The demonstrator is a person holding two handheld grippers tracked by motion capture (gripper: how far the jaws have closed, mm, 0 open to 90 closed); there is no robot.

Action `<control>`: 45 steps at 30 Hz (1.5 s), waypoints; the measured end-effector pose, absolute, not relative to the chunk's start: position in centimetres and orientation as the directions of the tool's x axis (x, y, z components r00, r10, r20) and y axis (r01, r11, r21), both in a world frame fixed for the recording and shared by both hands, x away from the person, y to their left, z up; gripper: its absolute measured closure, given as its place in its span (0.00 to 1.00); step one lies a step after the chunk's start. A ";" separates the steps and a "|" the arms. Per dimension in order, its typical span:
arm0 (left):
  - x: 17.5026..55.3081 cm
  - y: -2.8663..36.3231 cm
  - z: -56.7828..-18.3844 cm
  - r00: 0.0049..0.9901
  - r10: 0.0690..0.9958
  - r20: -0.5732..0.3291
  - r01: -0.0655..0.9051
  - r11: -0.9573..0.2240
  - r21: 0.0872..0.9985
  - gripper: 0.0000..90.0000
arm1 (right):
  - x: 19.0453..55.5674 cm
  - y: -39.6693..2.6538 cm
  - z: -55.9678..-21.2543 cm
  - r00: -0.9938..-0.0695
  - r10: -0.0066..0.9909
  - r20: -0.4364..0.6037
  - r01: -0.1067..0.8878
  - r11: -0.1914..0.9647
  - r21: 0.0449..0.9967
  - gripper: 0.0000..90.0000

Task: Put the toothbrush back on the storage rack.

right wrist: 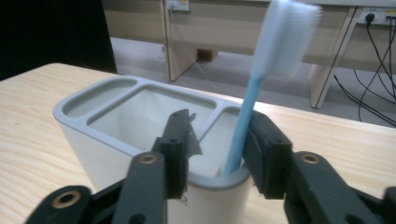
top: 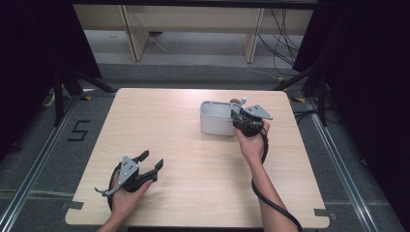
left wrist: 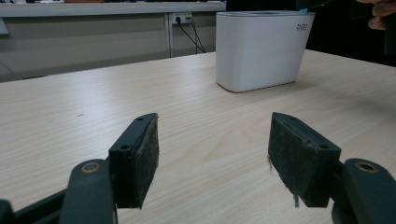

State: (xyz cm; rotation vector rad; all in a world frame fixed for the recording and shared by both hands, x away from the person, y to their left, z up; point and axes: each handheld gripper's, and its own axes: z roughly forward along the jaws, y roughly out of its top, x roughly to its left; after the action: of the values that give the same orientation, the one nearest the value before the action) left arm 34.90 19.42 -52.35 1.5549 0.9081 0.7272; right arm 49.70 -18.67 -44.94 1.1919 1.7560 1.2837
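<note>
A white holder (top: 216,121) with several compartments stands on the wooden table (top: 193,164) at the back right. A light blue toothbrush (right wrist: 243,126) stands upright in the holder's (right wrist: 88,144) end compartment, bristle head up, and its head (top: 243,101) pokes above the rim. My right gripper (right wrist: 217,144) is open at that end of the holder, one jaw on each side of the brush handle. The handle leans close to one jaw, with a gap to the other. My left gripper (top: 153,160) rests open near the front left, holding nothing, and faces the holder (left wrist: 261,49).
Bare tabletop lies between the two grippers. The right gripper's cable (top: 270,203) trails along the forearm to the front edge. Beyond the table's far edge are wooden furniture legs (top: 135,38) and loose cables (top: 280,43) on the floor.
</note>
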 end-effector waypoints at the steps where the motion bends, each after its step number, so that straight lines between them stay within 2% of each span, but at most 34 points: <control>1: 34.9 19.4 -52.4 0.511 0.859 -0.027 0.161 -0.065 0.985 0.37 | 49.6 -18.6 -45.0 -0.365 0.931 0.026 0.305 0.093 0.948 0.66; 5: 34.9 19.4 -52.4 0.511 0.859 -0.023 0.157 -0.067 0.985 0.37 | 49.3 -19.1 -44.9 -0.353 0.935 -0.022 0.293 0.133 0.947 0.60; 12: 34.8 19.4 -52.4 0.506 0.862 -0.035 0.162 -0.055 0.985 0.37 | 48.8 -19.5 -44.6 -0.338 0.941 0.016 0.330 0.103 0.939 0.54; 20: 34.9 19.5 -52.4 0.504 0.863 -0.042 0.170 -0.051 0.984 0.37 | 48.1 -19.8 -44.7 -0.346 0.938 -0.003 0.325 0.123 0.938 0.50; 21: 34.9 19.5 -52.4 0.504 0.863 -0.044 0.168 -0.048 0.985 0.37 | 47.7 -19.9 -44.5 -0.353 0.936 0.011 0.348 0.121 0.930 0.49; 23: 34.9 19.5 -52.4 0.500 0.865 -0.044 0.169 -0.048 0.984 0.37 | 47.4 -19.7 -44.3 -0.372 0.928 0.001 0.330 0.132 0.935 0.48; 26: 34.9 19.4 -52.3 0.499 0.866 -0.038 0.170 -0.055 0.984 0.37 | 46.9 -19.5 -44.1 -0.360 0.933 -0.001 0.343 0.133 0.930 0.47; 29: 34.8 19.4 -52.4 0.499 0.866 -0.033 0.167 -0.058 0.984 0.37 | 46.7 -19.7 -44.1 -0.387 0.921 -0.050 0.320 0.185 0.929 0.46; 34: 34.9 19.5 -52.4 0.499 0.866 -0.043 0.169 -0.048 0.984 0.37 | 45.5 -19.3 -44.4 -0.400 0.916 -0.034 0.334 0.180 0.925 0.46; 39: 34.8 19.5 -52.4 0.499 0.866 -0.044 0.170 -0.048 0.984 0.36 | 44.0 -19.2 -44.3 -0.437 0.893 -0.104 0.323 0.264 0.909 0.43; 45: 34.8 19.4 -52.4 0.507 0.861 -0.035 0.164 -0.057 0.985 0.36 | 42.8 -19.5 -44.9 -0.465 0.881 -0.084 0.361 0.275 0.891 0.42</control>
State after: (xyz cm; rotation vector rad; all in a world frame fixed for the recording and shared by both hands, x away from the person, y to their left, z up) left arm 34.75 19.42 -52.36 1.5484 0.9150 0.7243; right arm 42.80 -19.54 -44.93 1.1137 1.9608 1.1439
